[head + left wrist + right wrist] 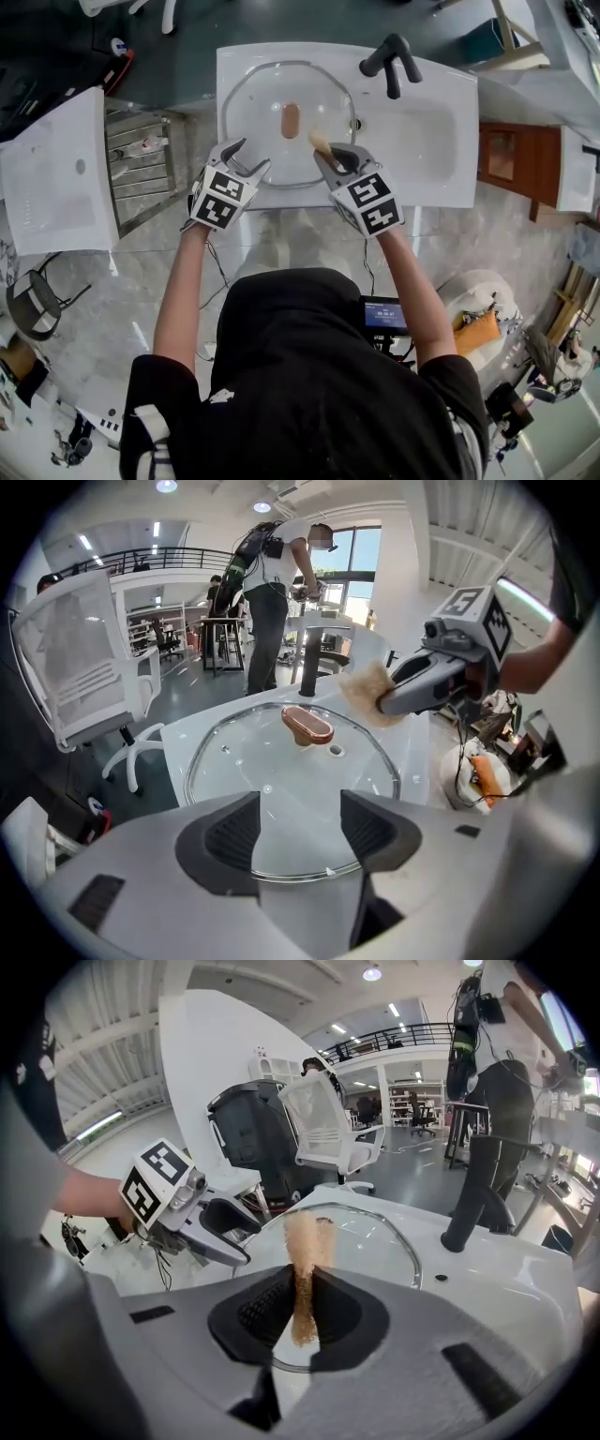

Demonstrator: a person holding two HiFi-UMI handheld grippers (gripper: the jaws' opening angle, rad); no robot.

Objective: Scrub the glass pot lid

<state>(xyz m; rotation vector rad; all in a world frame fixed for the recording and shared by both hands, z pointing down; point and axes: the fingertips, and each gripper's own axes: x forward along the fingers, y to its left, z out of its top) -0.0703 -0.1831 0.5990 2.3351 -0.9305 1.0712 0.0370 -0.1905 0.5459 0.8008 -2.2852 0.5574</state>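
In the head view, both bare forearms are stretched forward from the lower middle of the frame towards the sink [422, 141] at the top. The lid [253, 122] is seen lying flat on the left part of the sink, upper centre, with its brown knob [291, 120] up and the faucet [392, 61] to its right.

The left gripper [248, 157] is held at the lid's near left edge. In its own view the jaws are seen spread apart, with the lid's near rim [281, 761] between them and neither pad pressed on it.

The right gripper [328, 155] is held at the lid's near right edge, angled towards the upper left. Its jaws are clamped on a tan sponge [302, 1269], which sticks out past the tips over the glass, near the knob.
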